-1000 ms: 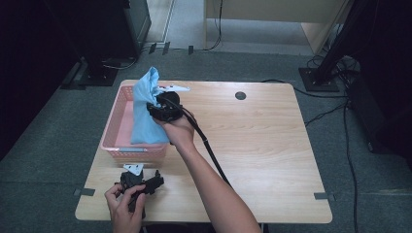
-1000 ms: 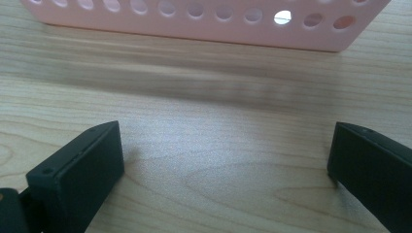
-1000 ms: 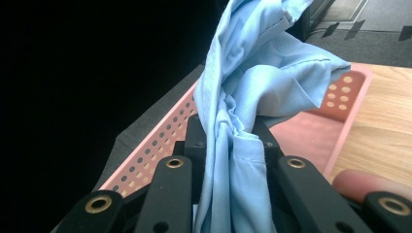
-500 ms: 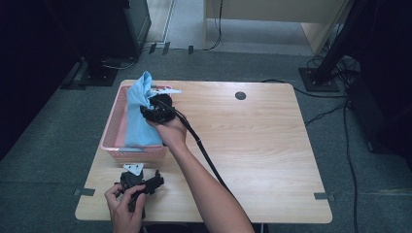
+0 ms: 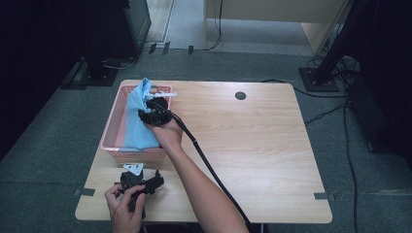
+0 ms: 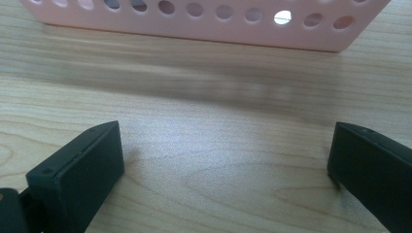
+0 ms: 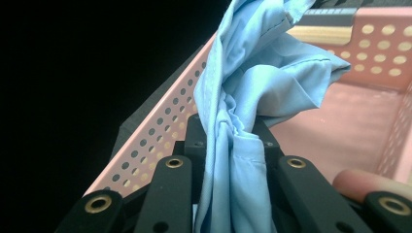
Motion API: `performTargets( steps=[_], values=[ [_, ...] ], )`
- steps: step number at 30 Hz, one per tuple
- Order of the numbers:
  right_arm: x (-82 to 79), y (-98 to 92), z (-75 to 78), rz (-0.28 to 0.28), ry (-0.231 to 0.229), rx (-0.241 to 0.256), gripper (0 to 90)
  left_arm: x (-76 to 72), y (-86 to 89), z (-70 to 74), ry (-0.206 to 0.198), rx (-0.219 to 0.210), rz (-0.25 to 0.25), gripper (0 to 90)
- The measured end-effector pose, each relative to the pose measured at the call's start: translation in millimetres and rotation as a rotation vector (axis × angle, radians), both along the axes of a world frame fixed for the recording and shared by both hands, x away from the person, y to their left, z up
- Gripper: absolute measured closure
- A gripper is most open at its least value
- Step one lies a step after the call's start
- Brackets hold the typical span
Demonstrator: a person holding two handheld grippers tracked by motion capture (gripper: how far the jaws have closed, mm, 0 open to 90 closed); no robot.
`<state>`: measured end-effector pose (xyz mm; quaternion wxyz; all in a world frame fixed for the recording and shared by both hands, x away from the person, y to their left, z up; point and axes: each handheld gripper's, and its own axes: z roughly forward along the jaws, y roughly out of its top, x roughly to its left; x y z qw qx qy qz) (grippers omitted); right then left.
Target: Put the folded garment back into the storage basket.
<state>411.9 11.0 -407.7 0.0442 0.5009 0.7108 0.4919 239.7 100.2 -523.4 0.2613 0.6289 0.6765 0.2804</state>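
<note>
A light blue cloth [image 5: 138, 116] hangs bunched over a pink perforated basket [image 5: 112, 127] at the table's left. My right gripper [image 5: 151, 112] is shut on the cloth above the basket. In the right gripper view the cloth [image 7: 257, 82] is pinched between the black jaws of that gripper [image 7: 228, 133] and rises past the basket's wall [image 7: 160, 136]. My left gripper [image 5: 141, 182] rests low on the table in front of the basket, held by a hand. Its jaws stand wide apart in the left gripper view [image 6: 226, 155], with only bare wood between them and the basket's near wall [image 6: 204, 24] ahead.
The wooden table [image 5: 262, 155] has a round cable hole [image 5: 240, 95] near its far edge. The right gripper's black cable [image 5: 209, 167] trails along the forearm. Dark equipment stands and cables sit on the grey floor [image 5: 43, 145] around the table.
My right gripper has carried the blue cloth slightly left and lower over the basket. The left gripper has stayed where it was.
</note>
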Motion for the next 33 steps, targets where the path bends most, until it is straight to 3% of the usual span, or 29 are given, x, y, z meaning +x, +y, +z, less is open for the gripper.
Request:
performTargets(
  steps=[11,21,29,33],
  values=[
    [6.9,6.7,-15.7,-0.015,0.044,-0.008,75.9,0.1,-0.1,-0.2,-0.003,0.001,0.001,0.0],
    [8.8,12.6,-22.6,-0.008,0.038,-0.037,74.5,0.1,-0.1,-0.2,-0.003,0.0,0.001,0.0],
    [8.6,12.1,-26.9,0.019,-0.001,-0.156,68.6,0.1,-0.2,-0.2,-0.003,0.0,0.002,0.0],
    [9.9,7.2,-28.6,0.04,0.01,-0.165,58.3,0.1,-0.2,-0.2,-0.003,0.0,0.001,0.0]
  ],
)
